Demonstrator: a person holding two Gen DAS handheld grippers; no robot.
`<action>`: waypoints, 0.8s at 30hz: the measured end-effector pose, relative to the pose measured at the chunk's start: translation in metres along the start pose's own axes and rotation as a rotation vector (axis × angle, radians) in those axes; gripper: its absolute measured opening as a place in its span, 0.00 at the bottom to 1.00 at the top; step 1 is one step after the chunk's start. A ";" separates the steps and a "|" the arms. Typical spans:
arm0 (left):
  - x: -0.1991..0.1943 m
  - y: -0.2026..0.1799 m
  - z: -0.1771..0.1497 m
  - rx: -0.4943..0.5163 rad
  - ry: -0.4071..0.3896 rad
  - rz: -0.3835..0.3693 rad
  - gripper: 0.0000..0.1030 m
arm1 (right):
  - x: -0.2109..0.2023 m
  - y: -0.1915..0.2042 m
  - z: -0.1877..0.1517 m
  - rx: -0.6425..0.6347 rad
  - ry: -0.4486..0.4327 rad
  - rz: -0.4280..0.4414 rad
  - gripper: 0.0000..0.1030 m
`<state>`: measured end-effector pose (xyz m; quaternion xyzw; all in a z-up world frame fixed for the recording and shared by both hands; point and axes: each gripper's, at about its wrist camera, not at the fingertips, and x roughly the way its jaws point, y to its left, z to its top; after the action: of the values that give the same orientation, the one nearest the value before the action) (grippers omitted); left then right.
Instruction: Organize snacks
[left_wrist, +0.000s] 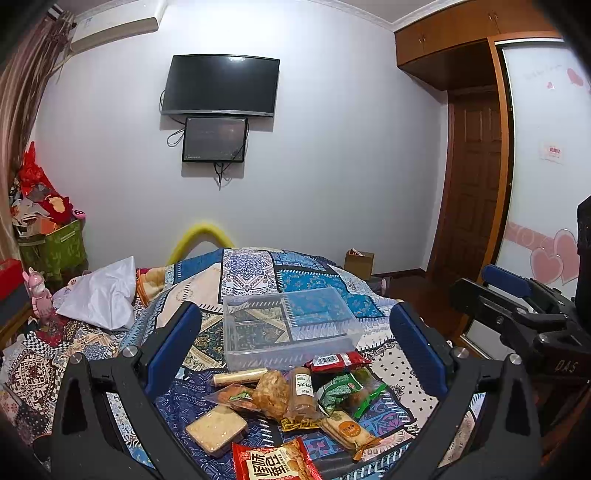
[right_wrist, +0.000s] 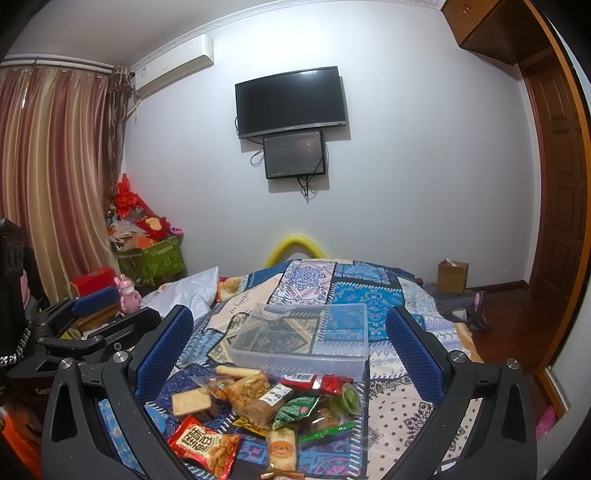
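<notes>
A pile of wrapped snacks (left_wrist: 291, 402) (right_wrist: 269, 410) lies on the patterned bedspread (left_wrist: 391, 373) (right_wrist: 391, 402), nearest me. It includes a red peanut bag (left_wrist: 273, 463) (right_wrist: 207, 446), a pale square cracker pack (left_wrist: 216, 428) (right_wrist: 190, 400), green packets (left_wrist: 338, 387) (right_wrist: 295, 404) and a red packet (left_wrist: 338, 360) (right_wrist: 317, 380). Just behind the pile stands an empty clear plastic box (left_wrist: 291, 328) (right_wrist: 306, 341). My left gripper (left_wrist: 295, 354) hovers open above the pile, holding nothing. My right gripper (right_wrist: 291, 356) is likewise open and empty. Each gripper shows at the edge of the other's view.
A white pillow (left_wrist: 99, 295) (right_wrist: 184, 295) lies on the bed's left side, with a pink toy (left_wrist: 38, 295) (right_wrist: 129, 293) and cluttered boxes (left_wrist: 48, 236) (right_wrist: 147, 251) beyond. A cardboard box (left_wrist: 358, 262) (right_wrist: 452, 277) sits on the floor by the wooden door (left_wrist: 472, 192). A TV (left_wrist: 221, 85) hangs on the wall.
</notes>
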<state>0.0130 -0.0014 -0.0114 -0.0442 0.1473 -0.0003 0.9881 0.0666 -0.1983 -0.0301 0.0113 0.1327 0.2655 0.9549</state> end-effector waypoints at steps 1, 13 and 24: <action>0.000 0.000 0.000 0.000 0.001 0.001 1.00 | 0.000 0.000 0.000 0.000 0.000 -0.001 1.00; 0.000 -0.002 0.000 0.004 0.002 -0.002 1.00 | 0.000 -0.001 0.000 0.003 0.004 0.004 1.00; 0.003 0.000 -0.001 0.004 0.012 0.001 1.00 | 0.004 -0.006 -0.003 0.020 0.022 0.007 1.00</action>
<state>0.0155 -0.0018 -0.0132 -0.0424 0.1533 -0.0004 0.9873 0.0722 -0.2013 -0.0343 0.0183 0.1461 0.2675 0.9523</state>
